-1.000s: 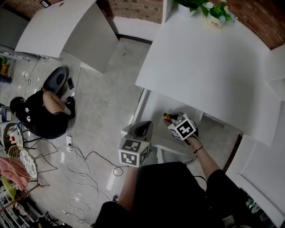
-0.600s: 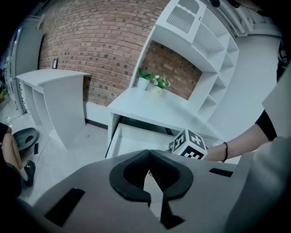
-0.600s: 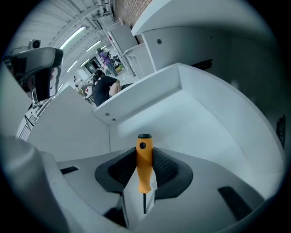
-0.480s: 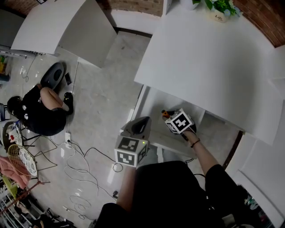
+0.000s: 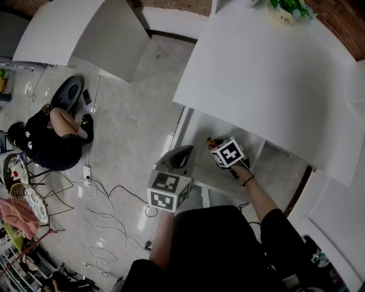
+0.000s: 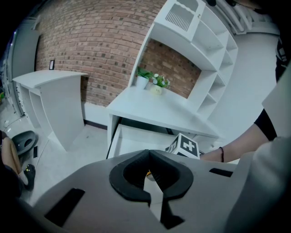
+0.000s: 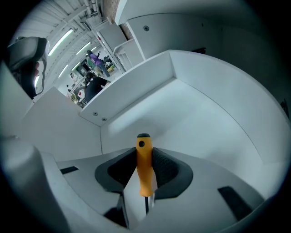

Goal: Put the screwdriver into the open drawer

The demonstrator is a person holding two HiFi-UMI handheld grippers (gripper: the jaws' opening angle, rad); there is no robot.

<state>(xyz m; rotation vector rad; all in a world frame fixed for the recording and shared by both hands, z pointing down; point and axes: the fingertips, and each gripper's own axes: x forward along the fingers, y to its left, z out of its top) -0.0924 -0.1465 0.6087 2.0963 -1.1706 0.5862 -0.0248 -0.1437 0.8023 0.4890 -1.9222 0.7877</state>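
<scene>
The screwdriver (image 7: 143, 166) has an orange handle with a black cap, and its handle stands up between the pads of my right gripper (image 7: 144, 154), which is shut on it. In the head view the right gripper (image 5: 218, 147) points steeply down into the open white drawer (image 5: 194, 132) under the desk, with the orange handle (image 5: 211, 141) showing at its tip. The drawer's bare floor (image 7: 200, 113) fills the right gripper view. My left gripper (image 5: 183, 151) hovers at the drawer's front left corner, its jaws (image 6: 148, 154) shut with nothing in them.
The white desk (image 5: 268, 74) overhangs the drawer and carries a potted plant (image 5: 288, 8). A second white desk (image 5: 85, 34) stands at the upper left. A person (image 5: 48, 142) crouches on the floor beside cables (image 5: 108, 211). White shelves (image 6: 200, 54) rise over the desk.
My right gripper has sunk a little deeper into the drawer with the screwdriver and rolled slightly. The left gripper has stayed where it was.
</scene>
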